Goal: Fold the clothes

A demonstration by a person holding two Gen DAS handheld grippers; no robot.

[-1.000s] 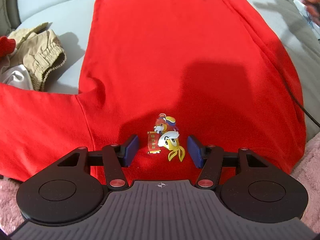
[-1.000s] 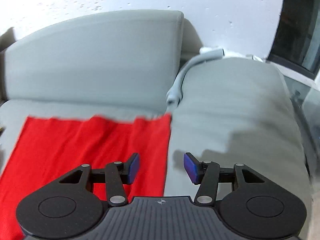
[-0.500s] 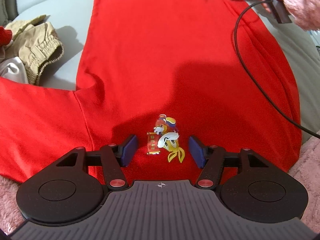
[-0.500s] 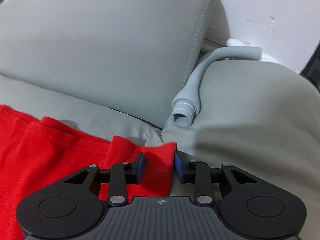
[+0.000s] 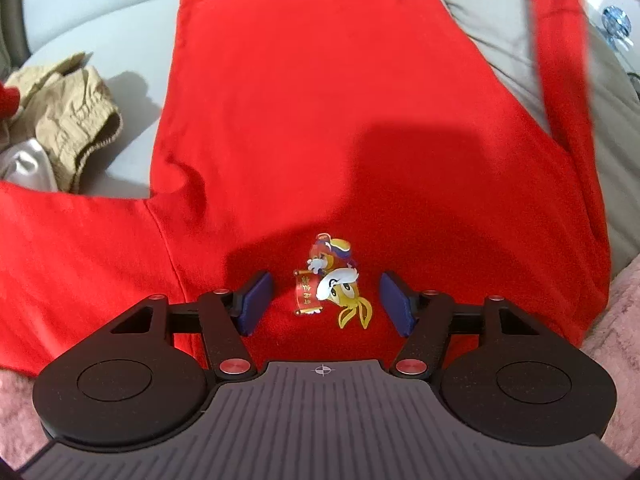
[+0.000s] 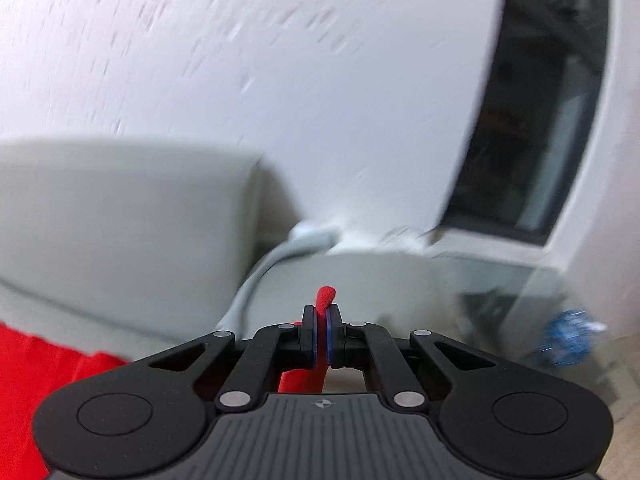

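the red shirt lies spread across the grey sofa seat, hem toward the backrest, its printed cartoon near the front edge of the seat. one sleeve reaches off toward the left edge; the other side of the garment is pulled up, a blurred red strip rising toward the far right corner of the left wrist view.

the right gripper has just been closing and its jaws now stand pressed together on a small tuft of red cloth, which pokes up past the pads while the rest hangs below. the left gripper hovers with its jaws spread either side of the cartoon, touching nothing that can be seen.

the step in hand looks like carrying the pinched corner up and over to fold that side across the body.

risks from here: the bite is thin, only an edge of fabric, so a quick swing could let it slip out and the flap would drop in a heap. nothing pins the body of the shirt, so the pull may drag the whole garment sideways or rumple it instead of creasing cleanly. the khaki garment near the left edge of the seat is just beside the shirt and could get caught if things shift that way.
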